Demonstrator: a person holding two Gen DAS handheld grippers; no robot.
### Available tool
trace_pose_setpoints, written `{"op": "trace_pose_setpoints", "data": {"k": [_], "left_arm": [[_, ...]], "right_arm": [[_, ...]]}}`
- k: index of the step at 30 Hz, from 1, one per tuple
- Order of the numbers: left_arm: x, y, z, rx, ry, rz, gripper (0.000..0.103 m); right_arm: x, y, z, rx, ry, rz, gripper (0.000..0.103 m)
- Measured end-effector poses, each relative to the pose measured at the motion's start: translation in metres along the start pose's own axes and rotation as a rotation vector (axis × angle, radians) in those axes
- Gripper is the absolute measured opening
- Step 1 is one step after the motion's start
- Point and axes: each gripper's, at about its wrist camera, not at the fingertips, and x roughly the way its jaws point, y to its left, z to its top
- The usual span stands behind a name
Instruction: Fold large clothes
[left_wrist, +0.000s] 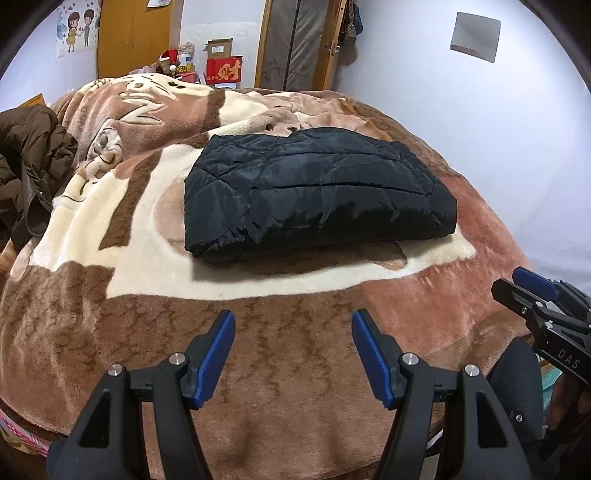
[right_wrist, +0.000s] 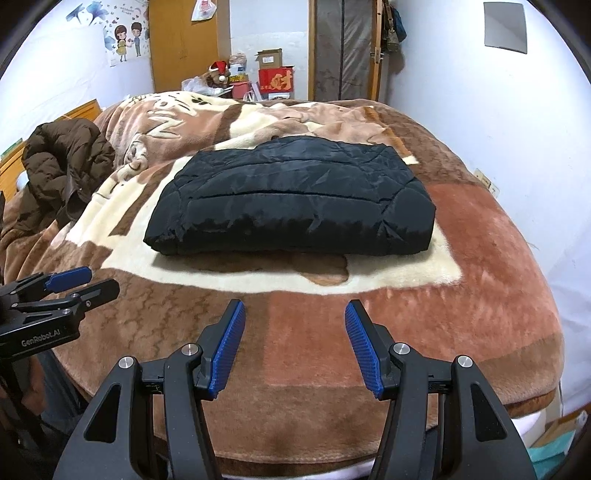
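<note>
**A:** Two grippers, both with jaws apart and nothing between them. The left gripper (left_wrist: 293, 356) and the right gripper (right_wrist: 295, 347) hang side by side over the near part of the bed, angled downward, clear of the cloth.

**B:** Where does the garment lie from them?

**A:** Straight ahead, farther up the bed. The black quilted jacket (right_wrist: 291, 199) sits folded into a thick rectangle on the plush blanket (right_wrist: 461, 295), its long axis running left to right across both views. Neither gripper touches it; both stand well apart from its near edge, about equally far by my judgement.

**B:** And the room for moving?

**A:** Bare blanket surrounds the bundle on every side. A brown padded coat (right_wrist: 64, 162) lies heaped at the left edge of the bed, well apart from the black one. The bed's right edge falls away near the wall (right_wrist: 517, 129). The brown coat looks unfolded, so it is probably the next piece.
</note>
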Motion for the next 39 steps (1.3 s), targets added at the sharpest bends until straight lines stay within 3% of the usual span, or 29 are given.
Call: {"op": "trace_pose_setpoints", "data": {"k": [39], "left_arm": [[-0.0035,-0.0019,-0.0016,0.021,0.002,0.013,0.068]], "right_arm": [[0.0015,-0.0032,-0.0058,0.012,0.02,-0.006,0.057]]}}
